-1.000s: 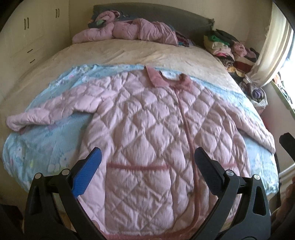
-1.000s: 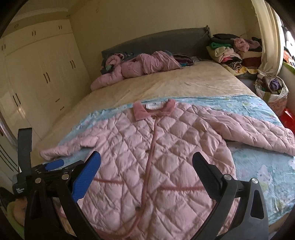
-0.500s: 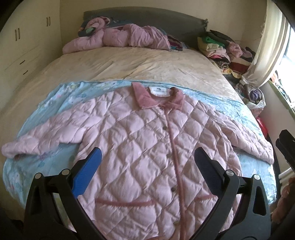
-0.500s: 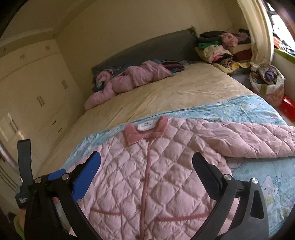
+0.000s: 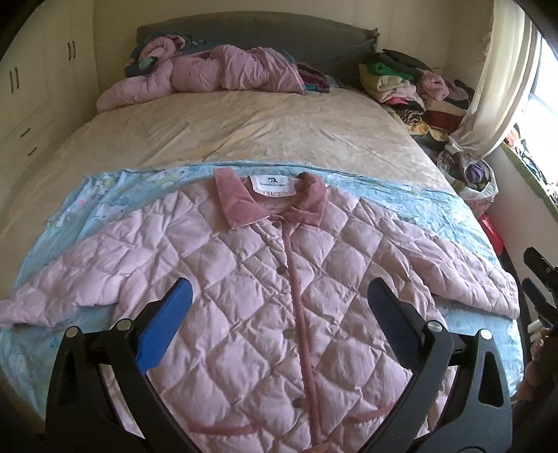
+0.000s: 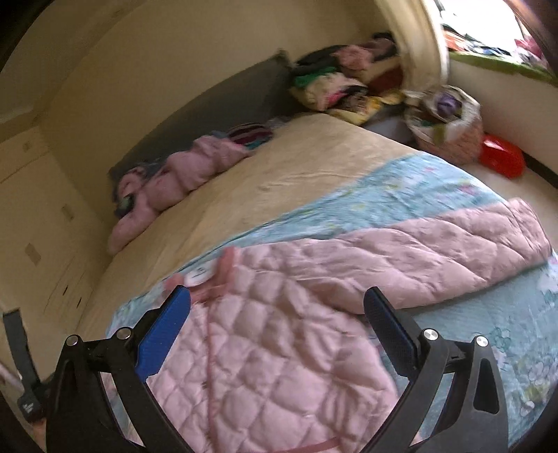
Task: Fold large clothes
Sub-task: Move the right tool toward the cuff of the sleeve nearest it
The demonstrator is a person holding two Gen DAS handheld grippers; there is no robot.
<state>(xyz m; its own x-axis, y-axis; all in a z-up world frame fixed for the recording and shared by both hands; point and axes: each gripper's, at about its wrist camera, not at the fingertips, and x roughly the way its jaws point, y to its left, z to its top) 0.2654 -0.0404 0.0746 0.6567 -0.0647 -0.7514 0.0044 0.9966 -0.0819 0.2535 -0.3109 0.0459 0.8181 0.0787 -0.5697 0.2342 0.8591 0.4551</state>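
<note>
A pink quilted jacket (image 5: 265, 289) lies front up and buttoned on a light blue sheet (image 5: 411, 198), collar toward the headboard, both sleeves spread out to the sides. My left gripper (image 5: 279, 306) hangs open above the jacket's chest with nothing between its fingers. In the blurred right wrist view, the jacket (image 6: 279, 334) shows with its right sleeve (image 6: 453, 251) stretched across the blue sheet (image 6: 401, 198). My right gripper (image 6: 277, 313) is open and empty over the jacket's right shoulder area.
A crumpled pink garment (image 5: 209, 76) lies by the grey headboard (image 5: 251, 31). Piled clothes (image 5: 411, 87) and a full bag (image 5: 470, 174) stand to the bed's right, beside a curtain (image 5: 498, 76). Cupboards (image 5: 28, 76) line the left wall. A red object (image 6: 502, 160) sits on the floor.
Both grippers have moved forward over the jacket toward its collar. The right one has also swung to the right, bringing the right sleeve into view, with motion blur.
</note>
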